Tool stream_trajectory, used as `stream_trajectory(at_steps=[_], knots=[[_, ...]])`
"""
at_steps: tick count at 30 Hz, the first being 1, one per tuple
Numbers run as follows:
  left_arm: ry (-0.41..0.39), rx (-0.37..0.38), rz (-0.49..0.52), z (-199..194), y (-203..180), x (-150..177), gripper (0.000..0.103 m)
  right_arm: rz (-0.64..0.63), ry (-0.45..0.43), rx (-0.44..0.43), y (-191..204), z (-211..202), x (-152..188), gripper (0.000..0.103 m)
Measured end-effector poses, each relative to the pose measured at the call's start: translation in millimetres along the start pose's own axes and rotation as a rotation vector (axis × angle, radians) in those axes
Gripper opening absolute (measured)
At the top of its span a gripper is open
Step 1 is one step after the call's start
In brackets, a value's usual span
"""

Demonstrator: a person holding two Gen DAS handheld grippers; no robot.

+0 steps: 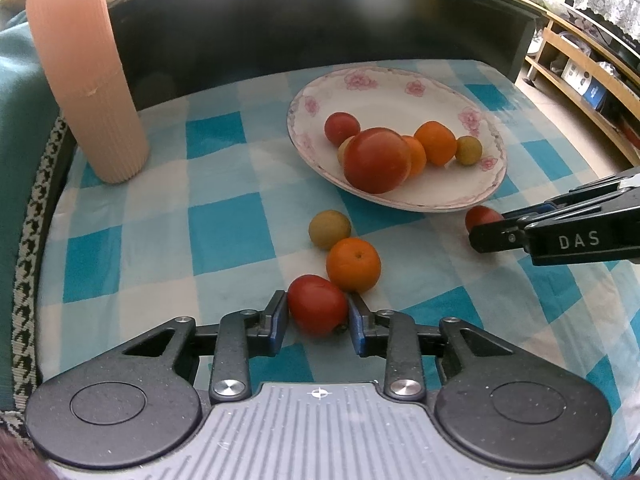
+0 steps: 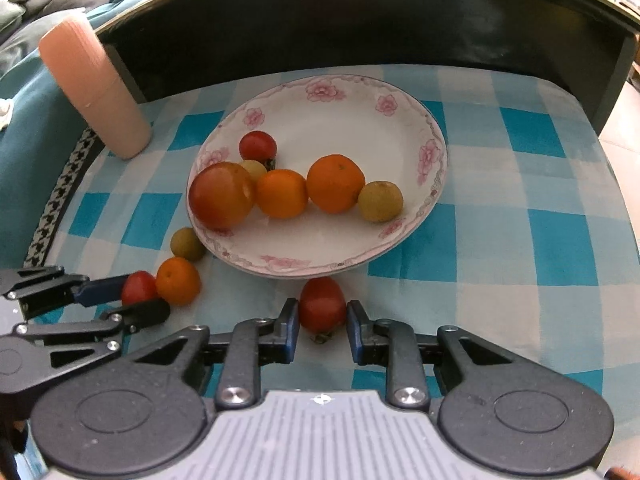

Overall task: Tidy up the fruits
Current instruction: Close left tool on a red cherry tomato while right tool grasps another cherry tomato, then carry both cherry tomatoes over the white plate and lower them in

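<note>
My left gripper (image 1: 318,304) is shut on a small red tomato (image 1: 317,305) that lies on the checked cloth, with a pad pressing on each side. An orange (image 1: 353,265) and a yellow-green fruit (image 1: 329,229) sit just beyond it. My right gripper (image 2: 322,308) stands open around a second small red tomato (image 2: 322,304) that rests on the cloth at the near rim of the flowered plate (image 2: 320,268). The plate holds a large tomato (image 2: 221,195), two oranges and several small fruits. In the right wrist view the left gripper (image 2: 140,296) shows at the left.
A tall pink ribbed cylinder (image 1: 86,80) stands at the cloth's far left corner. A dark raised board (image 1: 320,20) runs along the back edge. Wooden shelves (image 1: 580,72) stand beyond the right side. The cloth drops off at its right edge (image 2: 600,160).
</note>
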State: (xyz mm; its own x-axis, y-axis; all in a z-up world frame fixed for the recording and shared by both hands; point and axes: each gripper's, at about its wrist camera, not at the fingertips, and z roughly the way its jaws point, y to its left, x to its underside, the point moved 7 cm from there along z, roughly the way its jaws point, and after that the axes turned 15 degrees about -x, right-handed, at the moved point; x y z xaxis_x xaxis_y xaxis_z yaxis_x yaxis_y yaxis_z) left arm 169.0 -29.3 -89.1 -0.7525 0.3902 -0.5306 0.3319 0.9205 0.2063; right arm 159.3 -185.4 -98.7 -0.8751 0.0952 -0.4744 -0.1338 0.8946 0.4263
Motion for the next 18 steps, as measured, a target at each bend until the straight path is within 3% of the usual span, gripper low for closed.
stream_trajectory(at_steps=[18], knots=[[-0.068,0.038,-0.012,-23.4,-15.5,-28.6,0.039,-0.031,-0.075,-0.068,21.3,-33.6,-11.9,0.040]])
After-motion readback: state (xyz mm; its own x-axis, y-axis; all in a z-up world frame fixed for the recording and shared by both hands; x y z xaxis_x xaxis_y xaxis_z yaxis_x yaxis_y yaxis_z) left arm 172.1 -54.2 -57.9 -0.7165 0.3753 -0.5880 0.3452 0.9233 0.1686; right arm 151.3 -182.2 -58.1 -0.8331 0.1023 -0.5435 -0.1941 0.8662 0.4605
